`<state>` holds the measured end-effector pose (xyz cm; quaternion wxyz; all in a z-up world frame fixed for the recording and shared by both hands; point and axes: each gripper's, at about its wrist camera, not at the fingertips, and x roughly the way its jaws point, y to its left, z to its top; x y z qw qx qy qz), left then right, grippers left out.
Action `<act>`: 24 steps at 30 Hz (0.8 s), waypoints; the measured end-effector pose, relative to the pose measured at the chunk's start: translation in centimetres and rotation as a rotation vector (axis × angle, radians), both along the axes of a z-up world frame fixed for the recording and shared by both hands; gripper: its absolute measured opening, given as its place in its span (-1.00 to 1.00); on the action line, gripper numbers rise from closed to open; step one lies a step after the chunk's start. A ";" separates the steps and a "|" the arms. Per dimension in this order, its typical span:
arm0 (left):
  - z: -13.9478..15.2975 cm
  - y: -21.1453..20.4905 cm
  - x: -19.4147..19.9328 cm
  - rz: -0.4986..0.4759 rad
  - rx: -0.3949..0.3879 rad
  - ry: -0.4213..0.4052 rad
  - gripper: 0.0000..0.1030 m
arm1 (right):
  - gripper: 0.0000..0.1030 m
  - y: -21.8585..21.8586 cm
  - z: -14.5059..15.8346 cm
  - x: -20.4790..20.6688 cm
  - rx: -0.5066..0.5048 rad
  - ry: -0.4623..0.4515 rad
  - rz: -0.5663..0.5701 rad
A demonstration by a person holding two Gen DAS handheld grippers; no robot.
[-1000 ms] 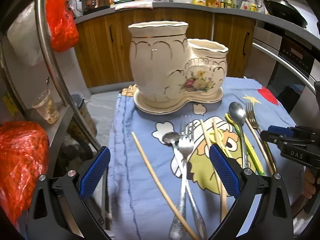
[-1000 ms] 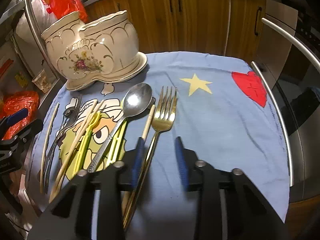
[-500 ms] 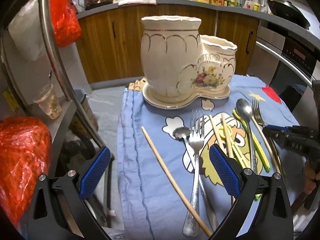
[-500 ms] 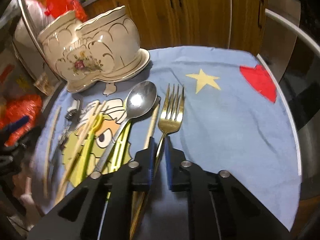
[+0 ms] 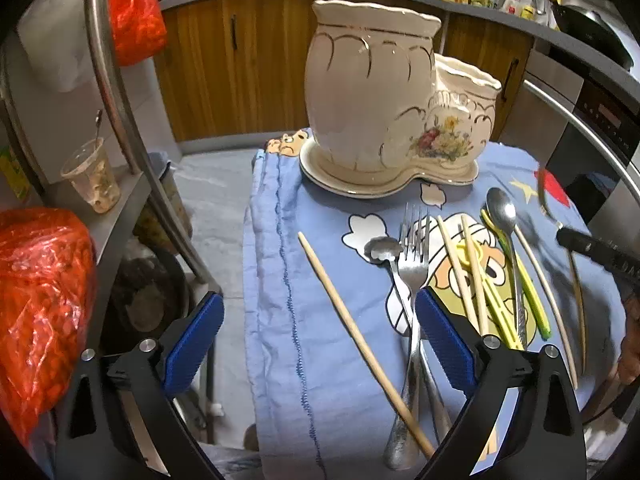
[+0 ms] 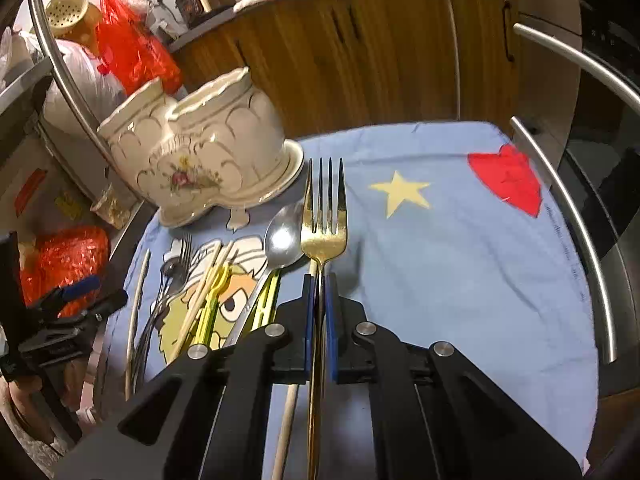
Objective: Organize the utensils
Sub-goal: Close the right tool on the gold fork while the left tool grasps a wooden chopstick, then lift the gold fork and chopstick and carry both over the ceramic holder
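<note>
Blue-padded fingers of the right gripper (image 6: pixel 319 320) are pinched together on the neck of a gold metal fork (image 6: pixel 323 236), low in the centre of the right wrist view. The fork's handle runs down between the black arms and is cut off at the bottom edge; its long axis is nearly vertical in the frame, tines pointing up toward the cream ceramic two-pot utensil holder with gold trim and a flower print (image 6: pixel 200 156). Whether the tines are clear of the blue cartoon-print cloth (image 6: pixel 460 248) is hard to judge. In the left wrist view this fork is only a blurred gold streak at the right edge.

Just left of the fork lie a silver spoon (image 6: pixel 282 240), bowl upward in the frame, and a pale wooden chopstick (image 6: pixel 286 420) partly hidden under the gripper.

The left gripper (image 5: pixel 316 340) stands wide apart and holds nothing, low in its own view. Between its blue pads lies another pale wooden chopstick (image 5: pixel 360 340), slanting from upper left to lower right. A silver fork (image 5: pixel 412 264) and a small silver spoon (image 5: pixel 382 248) cross beside the right pad, which hides part of their handles. Yellow-green plastic training chopsticks (image 5: pixel 520 280) lie further right.
</note>
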<state>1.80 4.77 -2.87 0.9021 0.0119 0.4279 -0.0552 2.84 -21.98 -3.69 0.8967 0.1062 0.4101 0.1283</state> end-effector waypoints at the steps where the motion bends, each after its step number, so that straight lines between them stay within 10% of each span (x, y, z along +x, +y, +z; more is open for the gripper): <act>1: -0.1 -0.1 0.0 -0.005 -0.001 0.005 0.80 | -0.89 -0.1 0.2 0.0 0.000 -0.007 -0.001; 5: -1.0 -1.0 0.4 -0.030 0.022 0.055 0.05 | -0.89 0.0 0.2 0.0 0.006 -0.010 0.016; 14: -2.0 -2.5 0.8 -0.065 0.090 0.059 -0.74 | -0.89 -0.2 0.7 -0.7 0.012 -0.030 0.037; 24: 0.5 -1.4 0.0 -0.068 -0.024 -0.041 -0.90 | -0.90 -0.4 2.0 -1.7 0.018 -0.111 0.042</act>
